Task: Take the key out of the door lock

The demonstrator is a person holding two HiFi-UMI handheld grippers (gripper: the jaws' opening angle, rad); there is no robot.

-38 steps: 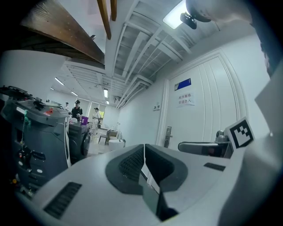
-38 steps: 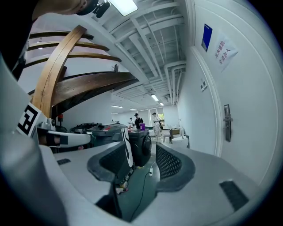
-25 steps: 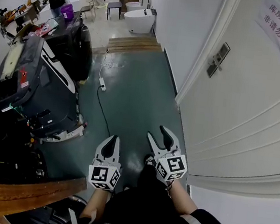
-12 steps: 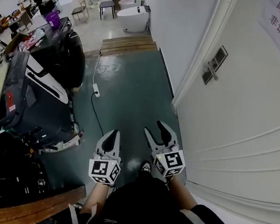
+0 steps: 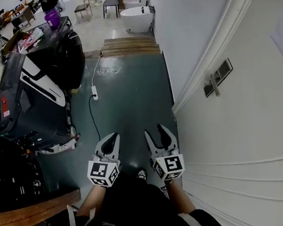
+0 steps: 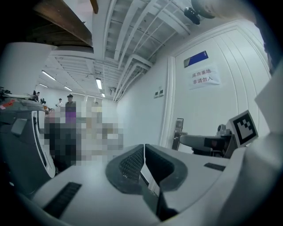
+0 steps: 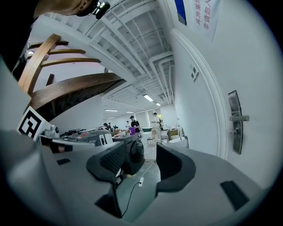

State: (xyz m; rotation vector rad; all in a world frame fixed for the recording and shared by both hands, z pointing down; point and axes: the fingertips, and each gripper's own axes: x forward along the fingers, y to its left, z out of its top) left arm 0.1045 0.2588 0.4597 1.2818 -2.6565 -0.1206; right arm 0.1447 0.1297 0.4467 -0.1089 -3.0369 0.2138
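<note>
Left tongs [image 5: 112, 137] together — right tongs [image 5: 156, 132] apart

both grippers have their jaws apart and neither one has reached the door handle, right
Not quite. Only the right gripper has its jaws apart, with nothing between them. The left gripper has its jaws together on nothing, as the left gripper view shows. The rest holds: in the head view, neither has reached the door handle.
</note>
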